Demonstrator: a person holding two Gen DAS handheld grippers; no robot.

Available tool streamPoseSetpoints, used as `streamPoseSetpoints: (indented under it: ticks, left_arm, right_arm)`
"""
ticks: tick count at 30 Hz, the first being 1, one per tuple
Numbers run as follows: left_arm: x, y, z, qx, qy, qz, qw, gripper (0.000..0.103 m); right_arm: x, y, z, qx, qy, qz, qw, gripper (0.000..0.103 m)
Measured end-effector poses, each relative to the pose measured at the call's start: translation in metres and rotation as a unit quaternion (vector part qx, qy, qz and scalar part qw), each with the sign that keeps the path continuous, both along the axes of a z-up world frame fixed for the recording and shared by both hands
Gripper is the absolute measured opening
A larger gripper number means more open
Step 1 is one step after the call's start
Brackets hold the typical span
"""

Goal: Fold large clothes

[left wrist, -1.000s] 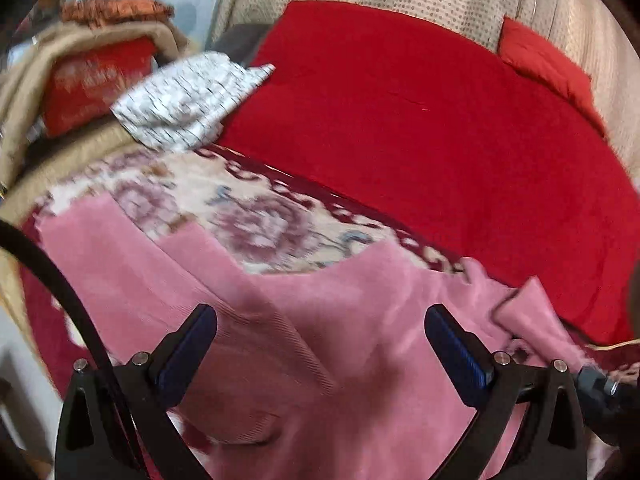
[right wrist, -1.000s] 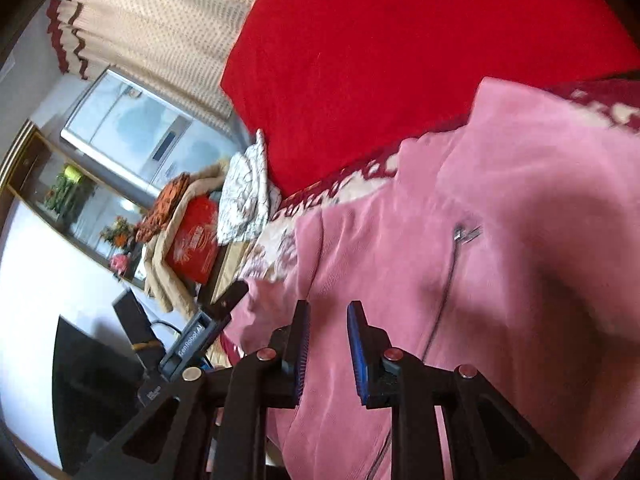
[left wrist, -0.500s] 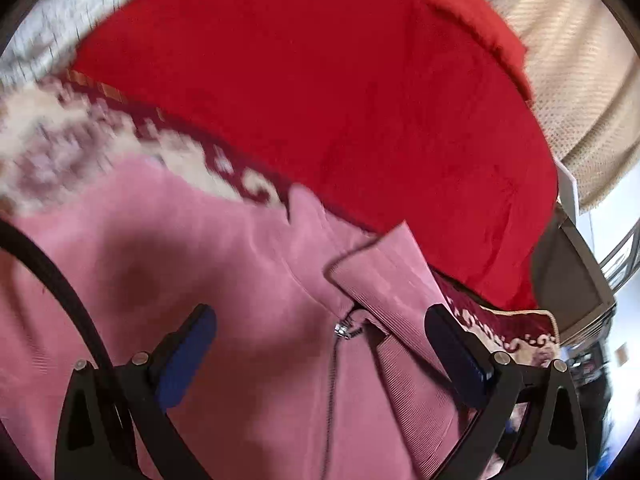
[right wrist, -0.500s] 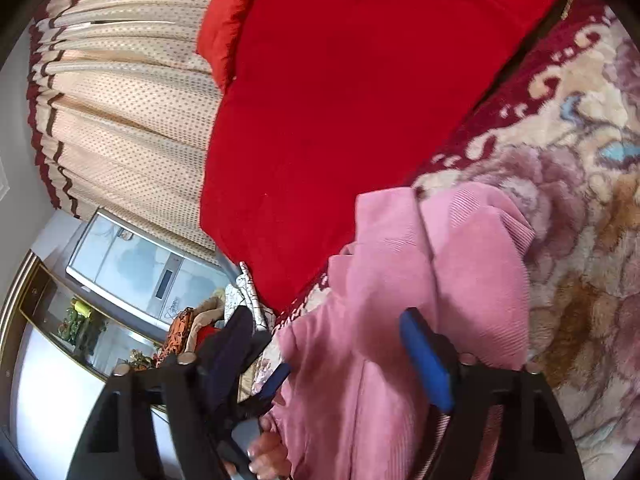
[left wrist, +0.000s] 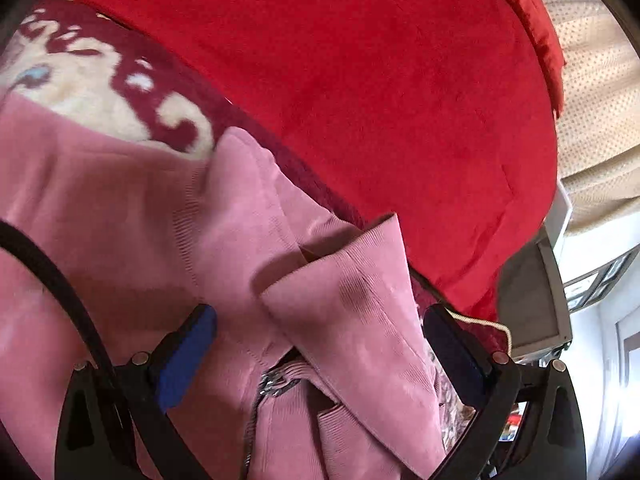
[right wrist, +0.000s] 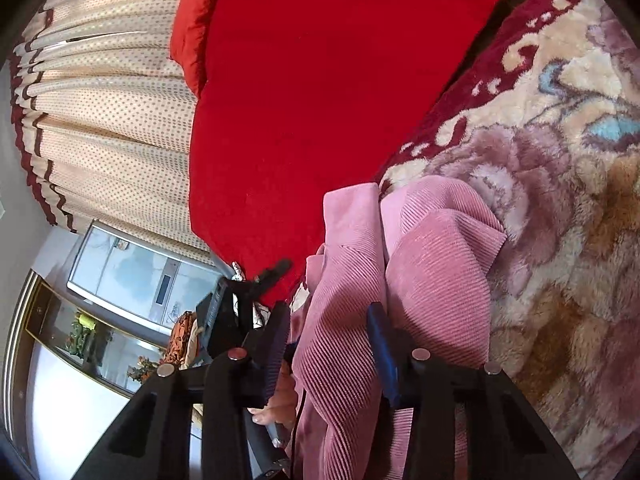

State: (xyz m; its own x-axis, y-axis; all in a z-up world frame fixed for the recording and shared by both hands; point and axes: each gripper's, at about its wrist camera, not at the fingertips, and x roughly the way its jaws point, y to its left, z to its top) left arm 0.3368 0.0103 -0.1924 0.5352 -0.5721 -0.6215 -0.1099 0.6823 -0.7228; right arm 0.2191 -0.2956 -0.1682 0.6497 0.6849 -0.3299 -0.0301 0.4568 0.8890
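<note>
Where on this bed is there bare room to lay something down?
The red bedspread is bare between the patterned blanket's dark red border and the dotted curtains. The blanket's flowered stretch beside the pink jacket is also free. It is crowded around the jacket collar, where both grippers work.

Pink garment runs off frame, perhaps.

Both cameras look forward along their claws, tilted downward, very close over the pink jacket on the bed; both share its collar, the floral blanket and red cover
</note>
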Motion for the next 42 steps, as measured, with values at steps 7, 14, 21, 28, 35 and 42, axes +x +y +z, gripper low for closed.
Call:
streamPoseSetpoints:
  ticks: [7, 14, 21, 28, 35, 42]
  left_arm:
    - [0.015, -0.015, -0.008, -0.017, -0.008, -0.022, 0.9996, 0.059]
    - [0.011, -0.014, -0.003, -0.020, -0.029, -0.017, 0.9992, 0.016]
    - [-0.024, 0.002, 0.047, 0.009, -0.111, 0.005, 0.9938, 0.012]
    - [-0.087, 0.065, 0.105, 0.070, -0.173, 0.062, 0.9805, 0.012]
    - [-0.144, 0.127, 0.108, 0.165, -0.132, 0.097, 0.9727, 0.027]
    - [-0.195, 0.193, 0.086, 0.211, -0.090, 0.208, 0.9508, 0.061]
  right_arm:
    - [0.000, -0.005, -0.002, 0.004, 0.003, 0.005, 1.000, 0.043]
    - [-0.001, -0.001, 0.000, -0.011, -0.002, 0.007, 1.000, 0.043]
    - [-0.008, -0.003, 0.015, -0.045, -0.029, -0.013, 0.998, 0.043]
    - [-0.016, 0.004, 0.033, -0.064, -0.054, -0.015, 0.996, 0.043]
    - [-0.024, 0.048, 0.049, -0.126, -0.073, 0.030, 0.989, 0.043]
    - [-0.037, 0.088, 0.050, -0.192, -0.074, 0.069, 0.976, 0.043]
